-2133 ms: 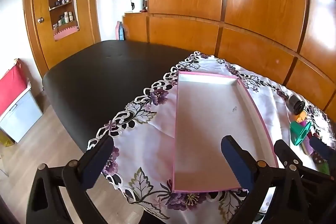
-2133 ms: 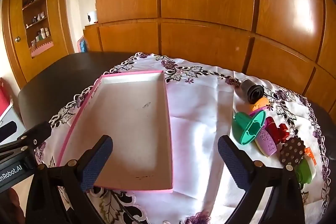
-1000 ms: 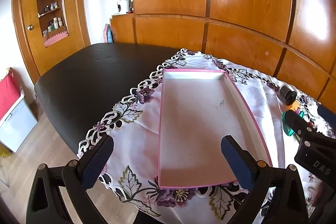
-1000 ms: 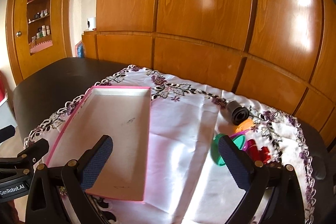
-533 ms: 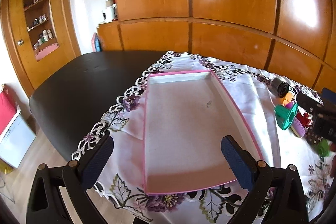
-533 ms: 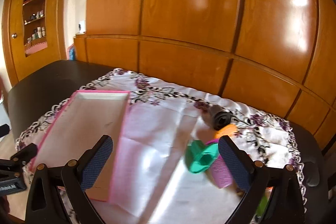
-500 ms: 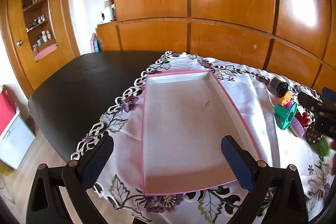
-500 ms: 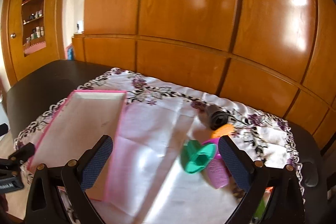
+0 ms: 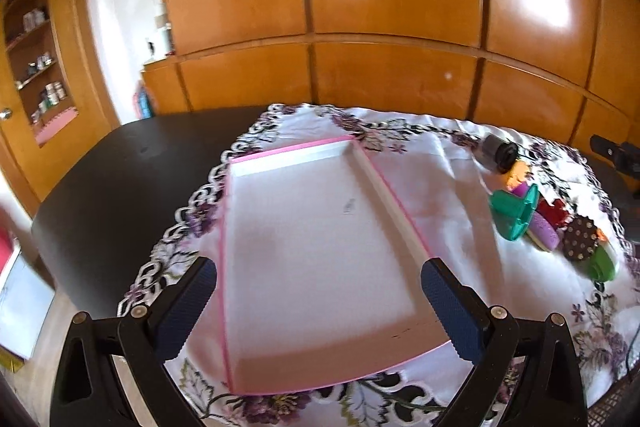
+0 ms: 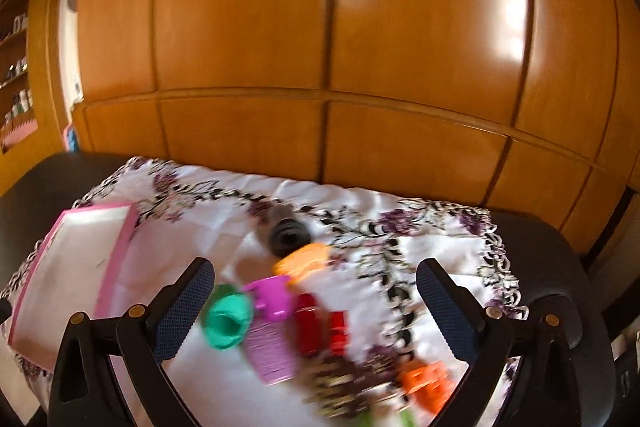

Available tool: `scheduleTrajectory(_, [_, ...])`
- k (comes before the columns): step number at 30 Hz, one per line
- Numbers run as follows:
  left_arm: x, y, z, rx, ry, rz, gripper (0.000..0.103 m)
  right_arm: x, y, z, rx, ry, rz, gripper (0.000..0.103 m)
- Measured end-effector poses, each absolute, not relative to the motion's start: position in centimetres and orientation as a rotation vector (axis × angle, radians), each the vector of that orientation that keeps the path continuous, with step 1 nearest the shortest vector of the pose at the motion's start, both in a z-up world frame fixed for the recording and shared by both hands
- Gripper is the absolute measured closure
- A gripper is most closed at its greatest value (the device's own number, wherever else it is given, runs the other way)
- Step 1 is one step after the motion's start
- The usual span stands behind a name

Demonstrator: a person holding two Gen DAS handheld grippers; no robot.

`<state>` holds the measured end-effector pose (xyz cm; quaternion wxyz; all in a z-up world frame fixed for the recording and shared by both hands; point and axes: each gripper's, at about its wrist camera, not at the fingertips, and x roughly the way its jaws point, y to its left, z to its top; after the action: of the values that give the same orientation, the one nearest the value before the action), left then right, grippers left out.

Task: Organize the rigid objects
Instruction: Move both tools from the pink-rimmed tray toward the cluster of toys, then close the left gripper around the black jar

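- The left gripper (image 9: 318, 301) has its fingers (image 9: 188, 301) spread wide apart, with nothing between them; it hovers over the near end of the pink tray (image 9: 374, 173).
- The pink tray lies flat on the white embroidered cloth (image 9: 436, 163), which covers part of the dark surface (image 9: 120, 183). Its pale inside holds no toy; only a small dark mark is seen there.
- The right gripper (image 10: 314, 301) is also released, its fingers (image 10: 442, 301) wide apart and empty, above the group of toys.
- The toys lie on the cloth, to the right of the tray and well apart from it. This view is blurred, so small details are not clear.
- In the group: a black cylinder (image 10: 286, 233) on its side at the far end, an orange piece (image 10: 302, 259) just beside it, then a green spool (image 10: 228, 317), a magenta piece (image 10: 272, 297), a red block (image 10: 320, 323) and a purple ridged piece (image 10: 270, 351).
- Nearer to the camera are a dark piece with pale dots (image 9: 580, 237), an orange block (image 10: 426, 385) and a light green piece (image 9: 602, 263).
- A wall of wooden panels (image 10: 320, 47) stands behind the surface.
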<state>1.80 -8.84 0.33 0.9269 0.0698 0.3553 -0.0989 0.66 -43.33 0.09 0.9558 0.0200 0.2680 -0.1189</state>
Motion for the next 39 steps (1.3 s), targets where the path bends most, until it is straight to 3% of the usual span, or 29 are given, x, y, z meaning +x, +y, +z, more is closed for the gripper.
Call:
scheduleTrajectory(15, [7.3,-18.4,1.3,0.127,0.833,-0.417,0.000,-0.7,-53.7,-2.8,0.429,0.576,-0.338,0.000])
scheduleTrajectory(36, [21.8,-35.2,-2.3,0.019,1.094,-0.543,0.001,-0.6,-54.5,-3.3,0.506,0.597,-0.295,0.000])
scheduleTrajectory(39, [23.6,-37.1,-3.4,0.013,1.124,-0.536,0.007,-0.5,-54.7,-3.4,0.522,0.605,-0.286,0.000])
